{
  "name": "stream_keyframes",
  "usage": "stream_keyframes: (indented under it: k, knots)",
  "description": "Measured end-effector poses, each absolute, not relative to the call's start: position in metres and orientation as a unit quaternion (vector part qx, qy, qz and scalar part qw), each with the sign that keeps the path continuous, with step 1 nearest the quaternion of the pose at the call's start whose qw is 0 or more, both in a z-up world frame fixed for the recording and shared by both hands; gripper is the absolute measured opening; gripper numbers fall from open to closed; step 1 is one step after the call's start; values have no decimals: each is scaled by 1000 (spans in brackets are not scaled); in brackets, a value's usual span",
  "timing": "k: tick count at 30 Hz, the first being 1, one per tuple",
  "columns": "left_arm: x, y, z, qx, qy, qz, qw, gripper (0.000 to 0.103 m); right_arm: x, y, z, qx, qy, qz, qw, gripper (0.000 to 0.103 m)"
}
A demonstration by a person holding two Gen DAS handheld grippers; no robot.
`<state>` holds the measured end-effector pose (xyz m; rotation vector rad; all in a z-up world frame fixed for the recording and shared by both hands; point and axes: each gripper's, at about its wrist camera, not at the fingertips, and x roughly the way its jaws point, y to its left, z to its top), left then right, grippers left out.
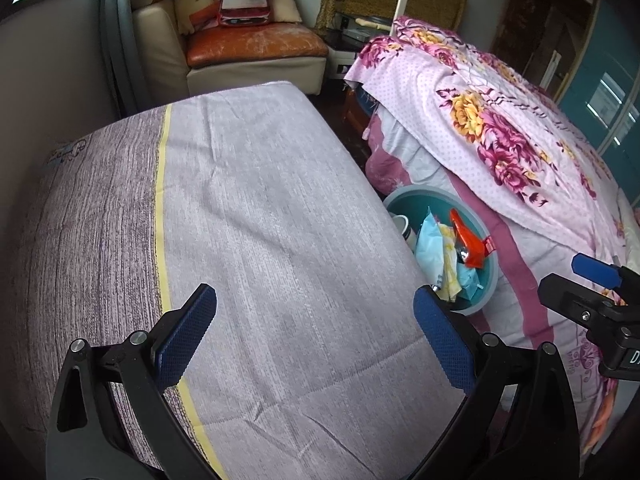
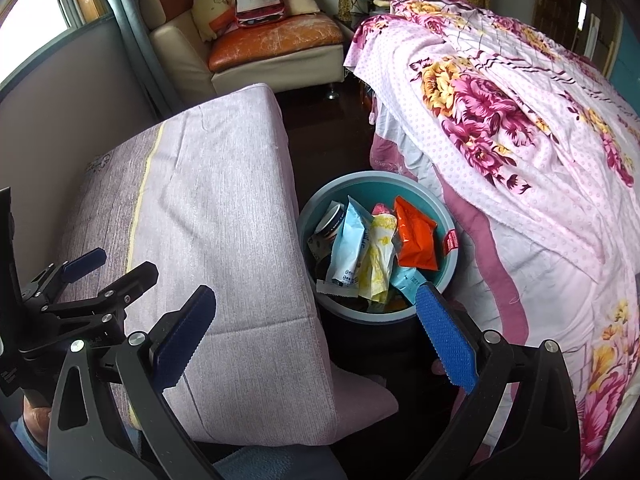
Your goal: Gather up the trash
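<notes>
Right wrist view: we see the teal bin (image 2: 376,184) at the centre of the frame, on the dark floor between the cloth-covered surface (image 2: 224,208) on the left and the floral bed (image 2: 520,128) on the right. In it lie a pale blue wrapper (image 2: 352,244), a yellow wrapper (image 2: 378,256) and an orange packet (image 2: 416,236). Our right gripper (image 2: 316,328) hangs above, jaws spread wide and empty. In the left wrist view, our left gripper (image 1: 316,336) hovers over the surface, jaws likewise wide and empty.

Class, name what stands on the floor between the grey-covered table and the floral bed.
A teal bin holding wrappers, seen best in the right wrist view.
</notes>
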<state>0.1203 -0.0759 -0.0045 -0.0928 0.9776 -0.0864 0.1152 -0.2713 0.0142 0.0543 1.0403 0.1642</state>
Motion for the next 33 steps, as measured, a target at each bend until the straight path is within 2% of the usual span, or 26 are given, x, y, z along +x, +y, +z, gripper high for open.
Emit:
stream_keyframes:
  k: [33]
  knots:
    - [127, -64, -31, -39, 483, -20, 875, 99, 131, -267, -16, 35, 524, 73, 848, 96]
